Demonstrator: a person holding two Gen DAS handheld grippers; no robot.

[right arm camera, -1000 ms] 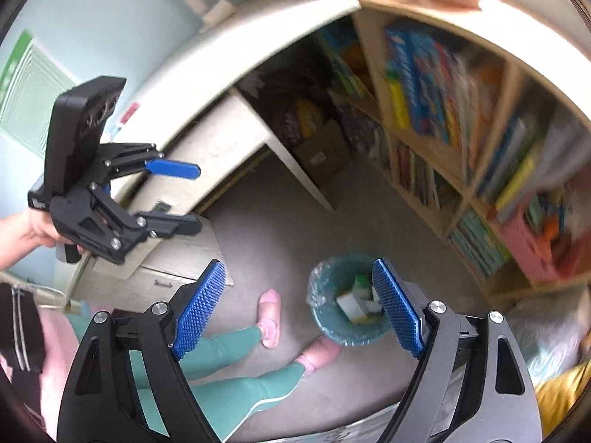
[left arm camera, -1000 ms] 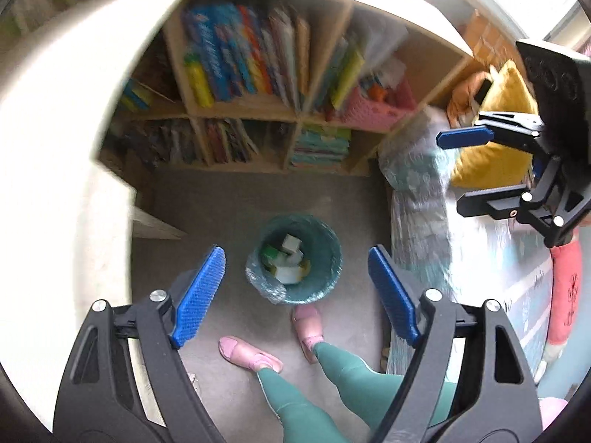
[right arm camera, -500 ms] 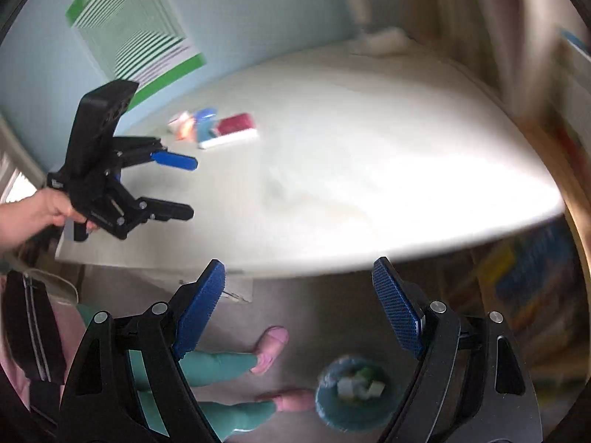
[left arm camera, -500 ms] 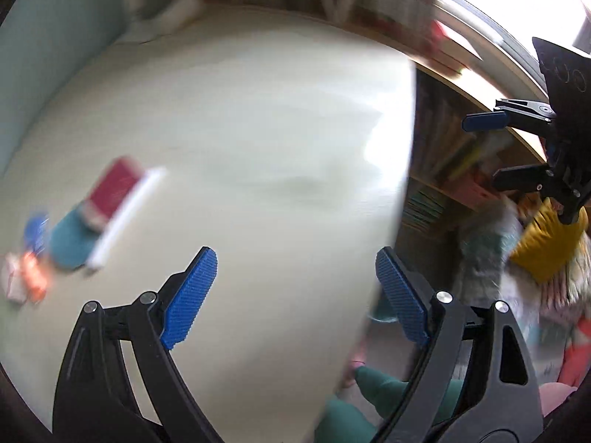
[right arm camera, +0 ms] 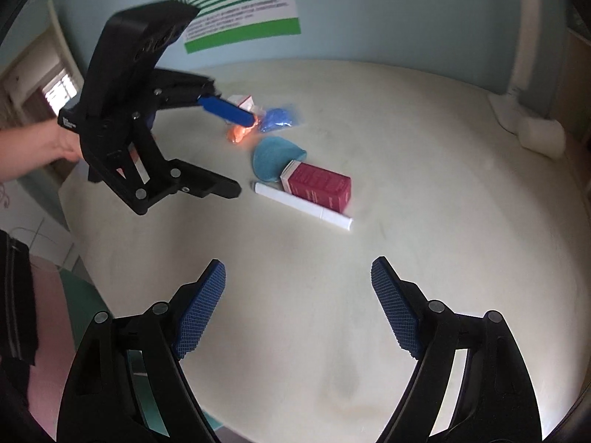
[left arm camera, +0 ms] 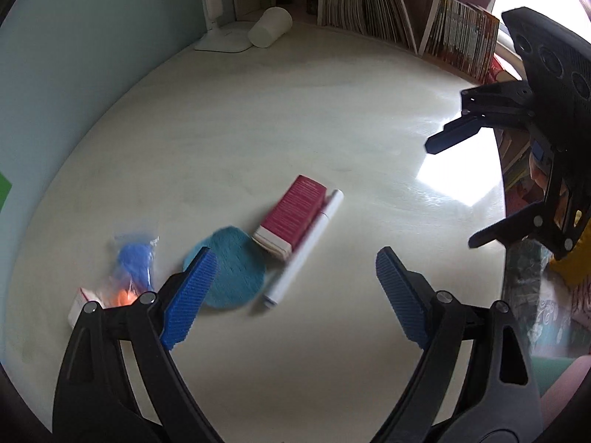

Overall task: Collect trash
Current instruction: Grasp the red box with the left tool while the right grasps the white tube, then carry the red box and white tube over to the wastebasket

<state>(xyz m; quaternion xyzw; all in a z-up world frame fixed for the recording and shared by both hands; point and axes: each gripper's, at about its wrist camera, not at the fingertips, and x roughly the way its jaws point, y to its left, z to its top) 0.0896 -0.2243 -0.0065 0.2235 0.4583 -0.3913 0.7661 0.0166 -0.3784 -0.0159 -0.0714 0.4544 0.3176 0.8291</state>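
Trash ahead of my left hand-held gripper (left arm camera: 291, 297) on counter (left arm camera: 295, 110): red box (left arm camera: 290, 217), white pen (left arm camera: 303, 247), teal pad (left arm camera: 232, 271). Its jaws just widened, nothing between. Right hand-held gripper (right arm camera: 297, 304) spread, empty too.

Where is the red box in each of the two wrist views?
Left wrist view: red box lies just left of centre on the table, its long side against the white tube.
Right wrist view: red box sits near centre, just behind the white tube.
Shared landmark: the teal round pad touching the box.
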